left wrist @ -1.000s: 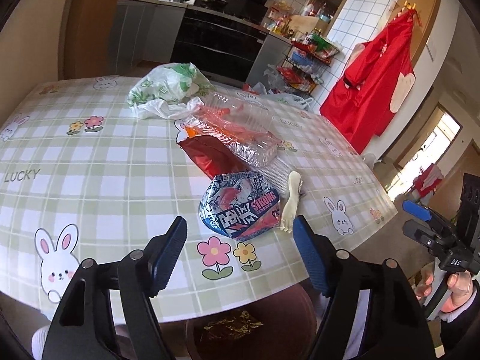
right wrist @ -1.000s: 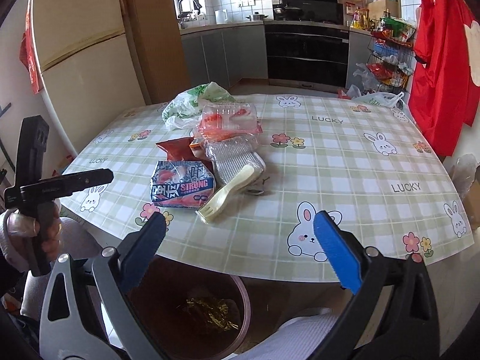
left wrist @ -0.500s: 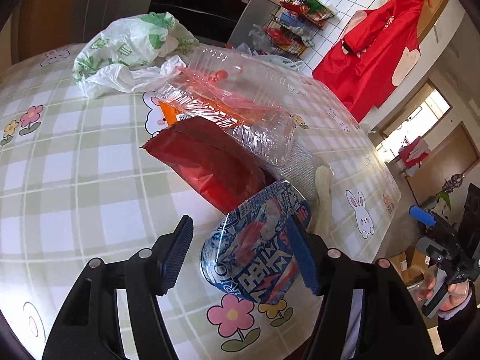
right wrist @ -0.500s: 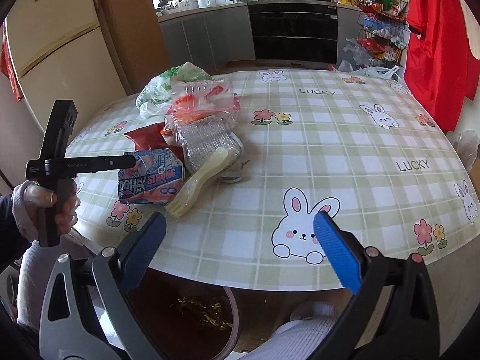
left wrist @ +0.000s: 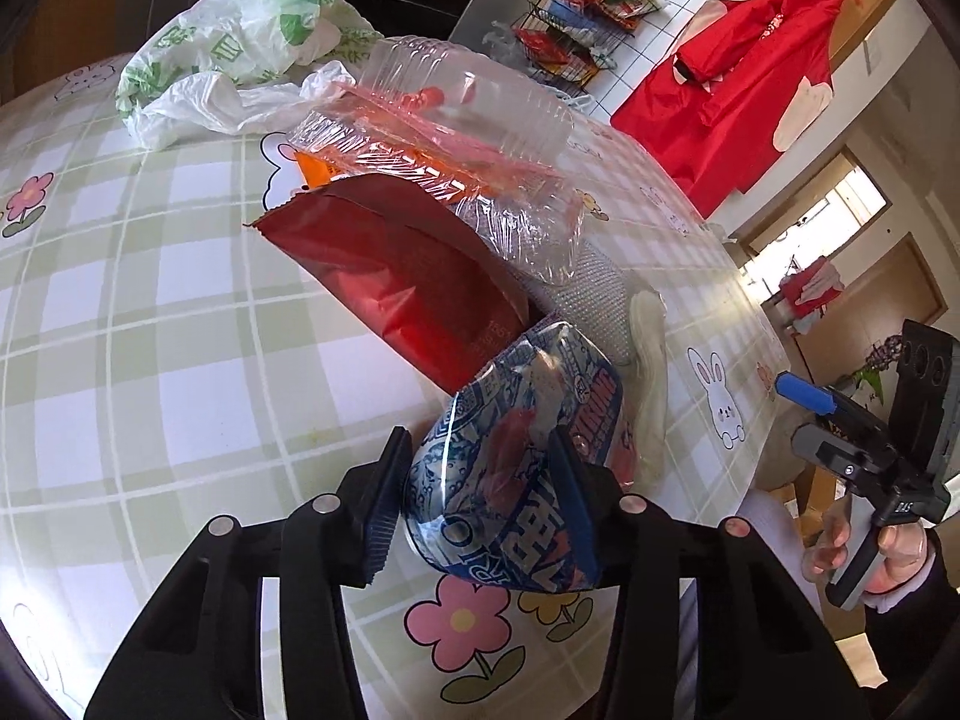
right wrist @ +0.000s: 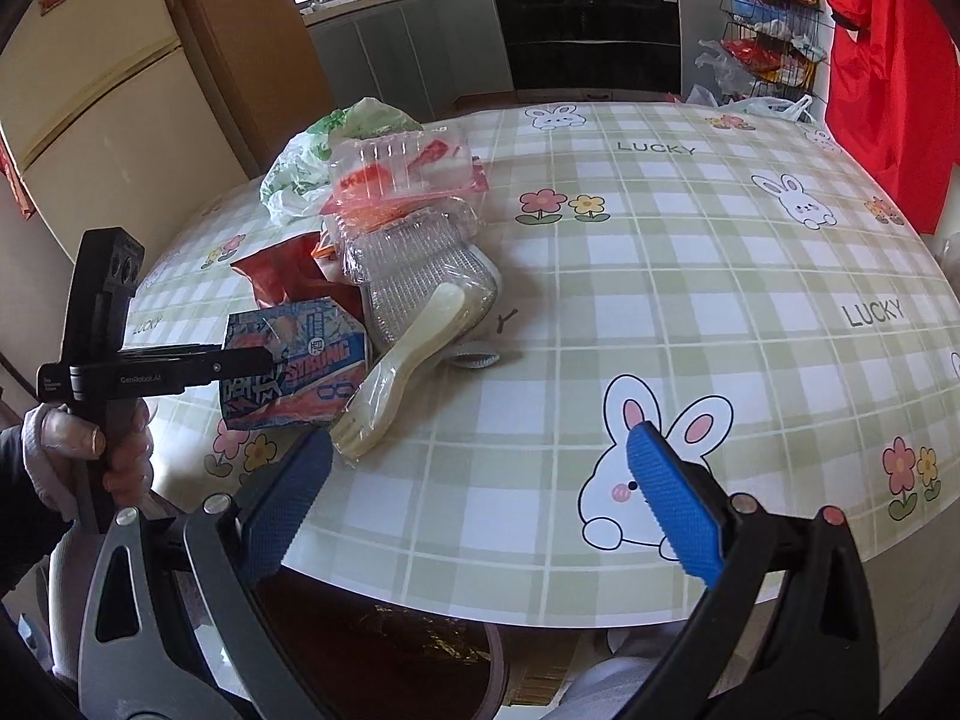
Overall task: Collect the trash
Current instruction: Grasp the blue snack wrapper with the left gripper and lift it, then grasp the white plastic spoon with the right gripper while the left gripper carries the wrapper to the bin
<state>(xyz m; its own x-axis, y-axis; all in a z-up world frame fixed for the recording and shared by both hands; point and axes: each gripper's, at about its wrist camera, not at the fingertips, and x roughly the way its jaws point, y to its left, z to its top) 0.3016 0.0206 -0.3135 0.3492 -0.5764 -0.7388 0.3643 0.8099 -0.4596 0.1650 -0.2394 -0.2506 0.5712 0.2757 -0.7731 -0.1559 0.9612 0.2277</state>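
Where the table [right wrist: 690, 276] edge curves across the lower frame, the right gripper [right wrist: 480, 504] hangs with jaws wide apart, over open checked vinyl. Lower centre in the left view, the left gripper [left wrist: 480, 492] clamps a crinkly blue foil packet [left wrist: 522, 468] near that edge. Behind: glossy red bag [left wrist: 396, 276], ribbed clear box [left wrist: 456, 138], pale plastic spoon [right wrist: 402, 372], soft shopping bag [left wrist: 240, 48].

Your table [right wrist: 690, 276], in a green-checked bunny cloth, carries a trash heap at left: blue snack packet [right wrist: 300, 372] nearest, cream fork [right wrist: 408, 372] beside it, red bag [right wrist: 282, 276], clear trays [right wrist: 408, 228], far plastic bag [right wrist: 312, 162].
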